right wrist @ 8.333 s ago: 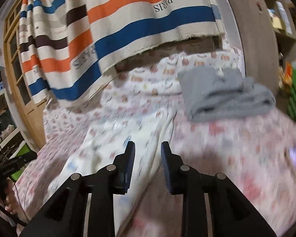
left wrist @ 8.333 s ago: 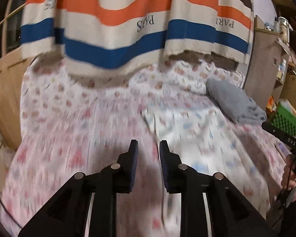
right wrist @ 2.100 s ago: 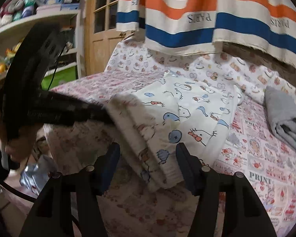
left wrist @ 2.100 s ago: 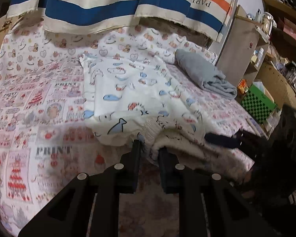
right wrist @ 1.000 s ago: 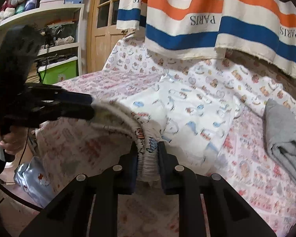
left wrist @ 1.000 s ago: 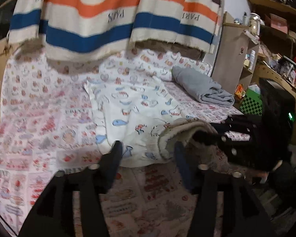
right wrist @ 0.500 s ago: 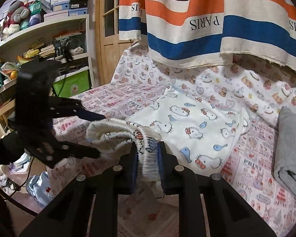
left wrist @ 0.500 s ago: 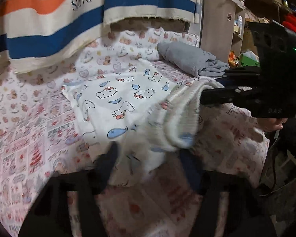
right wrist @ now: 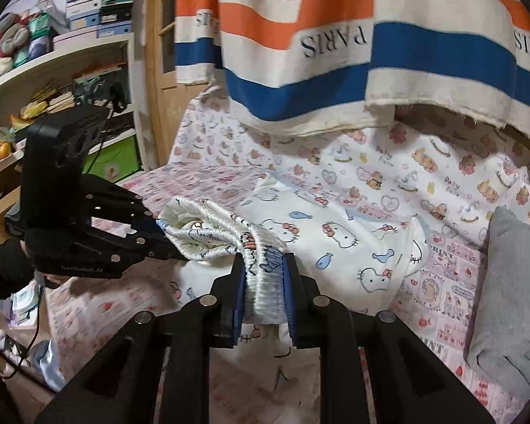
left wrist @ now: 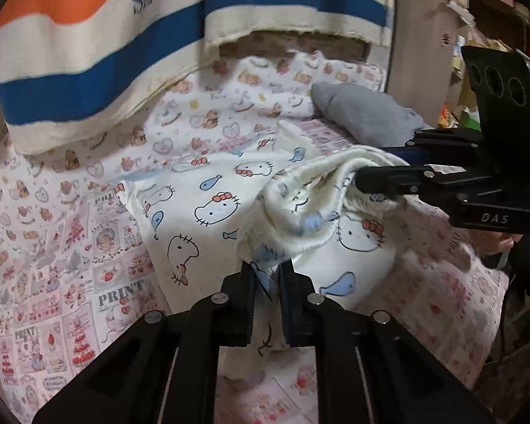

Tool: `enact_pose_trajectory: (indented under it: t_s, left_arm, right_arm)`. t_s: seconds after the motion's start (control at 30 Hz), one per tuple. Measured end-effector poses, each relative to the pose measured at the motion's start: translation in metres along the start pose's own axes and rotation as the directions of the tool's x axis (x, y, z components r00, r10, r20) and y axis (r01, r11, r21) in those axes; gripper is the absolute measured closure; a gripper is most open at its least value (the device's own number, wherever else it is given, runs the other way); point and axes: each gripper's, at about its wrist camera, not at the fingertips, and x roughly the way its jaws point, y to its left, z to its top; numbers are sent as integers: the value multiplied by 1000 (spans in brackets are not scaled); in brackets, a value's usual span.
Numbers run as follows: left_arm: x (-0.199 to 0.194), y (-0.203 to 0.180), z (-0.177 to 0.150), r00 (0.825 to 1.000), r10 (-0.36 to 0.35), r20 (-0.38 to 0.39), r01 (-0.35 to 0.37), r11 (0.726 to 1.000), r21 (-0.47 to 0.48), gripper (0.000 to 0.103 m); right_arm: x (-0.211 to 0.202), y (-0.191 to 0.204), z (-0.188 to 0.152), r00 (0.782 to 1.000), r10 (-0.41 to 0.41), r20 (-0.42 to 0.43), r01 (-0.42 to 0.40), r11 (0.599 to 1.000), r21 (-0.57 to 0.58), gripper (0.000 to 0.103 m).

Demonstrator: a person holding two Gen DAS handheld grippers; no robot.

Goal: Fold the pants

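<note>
Home bedroom. Bed [left wrist: 53, 233] under cartoon-print sheet; striped "PARIS" blanket [right wrist: 335, 53] hanging above bed; cluttered shelves [right wrist: 53, 67] with boxes left of bed; wooden door [right wrist: 159, 70] behind; cabinet [left wrist: 420, 53] right of bed.

We see the pants [left wrist: 229, 190] spread on the bed [left wrist: 53, 233], near end lifted off it btwn both grippers: left gripper [left wrist: 267, 275] at one end of the waistband, right gripper [right wrist: 264, 275] at the other. Folded cloth [left wrist: 364, 116] lies on the bed right of the pants. Hanging blanket [right wrist: 335, 53] behind the bed; shelves [right wrist: 53, 70] to its left.
</note>
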Motion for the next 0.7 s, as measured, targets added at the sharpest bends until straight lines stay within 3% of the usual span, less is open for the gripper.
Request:
enact_pose_trajectory:
  t_s: [0.27, 0.33, 0.37, 0.4, 0.7]
  left_arm:
    - [29, 21, -2, 998, 41, -40, -43, 998, -41, 87]
    - [34, 26, -4, 996, 67, -58, -70, 996, -54, 67]
    - [35, 28, -4, 995, 78, -59, -81, 995, -58, 59]
    - [35, 31, -4, 995, 85, -59, -88, 994, -63, 58]
    - [6, 38, -6, 997, 78, -10, -79, 992, -94, 51]
  right_arm:
    - [26, -34, -9, 998, -50, -26, 53, 990, 127, 79]
    - [27, -40, -11, 997, -73, -36, 78, 987, 143, 69]
    - [26, -43, -11, 996, -89, -32, 93, 984, 152, 55]
    - [24, -46, -12, 994, -105, -20, 107, 981, 162, 48]
    - [-6, -47, -14, 989, -148, 10, 143, 969, 200, 47]
